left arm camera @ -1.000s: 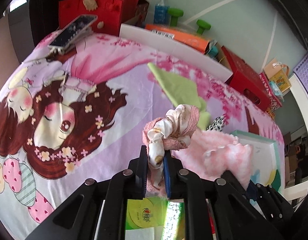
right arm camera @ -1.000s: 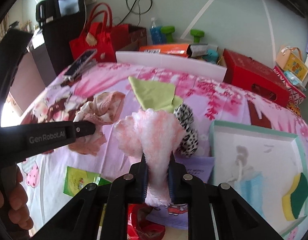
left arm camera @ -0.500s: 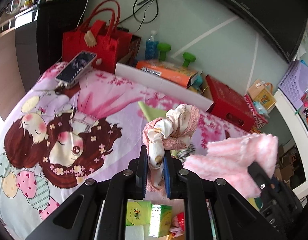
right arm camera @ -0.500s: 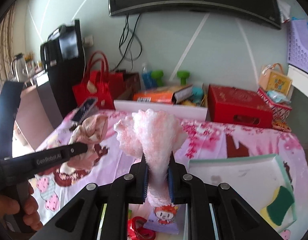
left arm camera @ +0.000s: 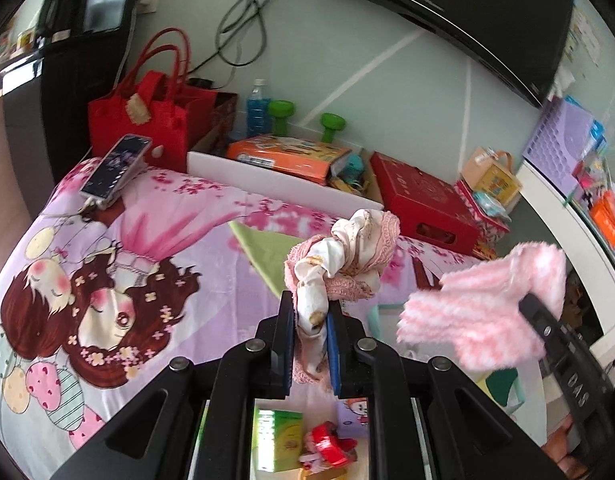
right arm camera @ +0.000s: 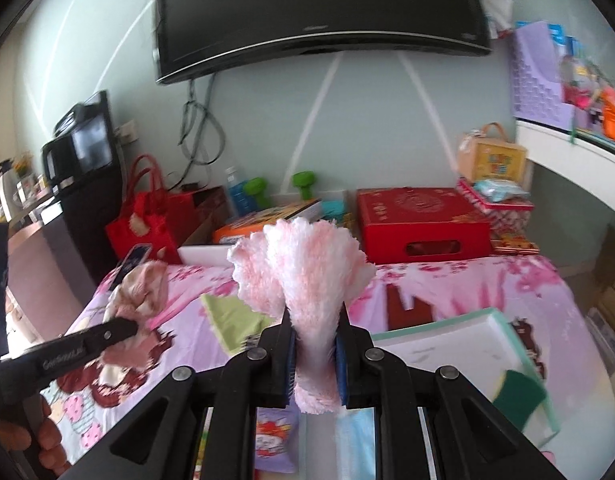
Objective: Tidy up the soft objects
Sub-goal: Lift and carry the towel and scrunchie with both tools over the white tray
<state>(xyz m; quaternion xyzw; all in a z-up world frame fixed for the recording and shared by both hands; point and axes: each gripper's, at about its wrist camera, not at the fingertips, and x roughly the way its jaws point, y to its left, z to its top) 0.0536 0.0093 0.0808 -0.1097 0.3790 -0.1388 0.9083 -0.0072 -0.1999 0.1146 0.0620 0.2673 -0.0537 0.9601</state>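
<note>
My left gripper (left arm camera: 310, 312) is shut on a crumpled pink and cream cloth (left arm camera: 343, 256) and holds it well above the cartoon bed sheet (left arm camera: 107, 264). The same cloth (right arm camera: 141, 288) shows in the right wrist view, in the left gripper (right arm camera: 127, 326). My right gripper (right arm camera: 313, 328) is shut on a fluffy pink and white cloth (right arm camera: 303, 276), also held high; it shows at the right of the left wrist view (left arm camera: 483, 308). A light green cloth (left arm camera: 263, 252) lies flat on the sheet.
A white tray with a teal rim (right arm camera: 503, 328) holds a green and yellow sponge (right arm camera: 519, 392). A phone (left arm camera: 115, 170) lies at the far left corner. A red bag (left arm camera: 143, 120), an orange box (left arm camera: 287, 156) and a red box (left arm camera: 423, 204) stand behind the bed.
Both grippers have risen and tilted up with their cloths; the views now take in the wall and the TV. Both grips are unchanged.
</note>
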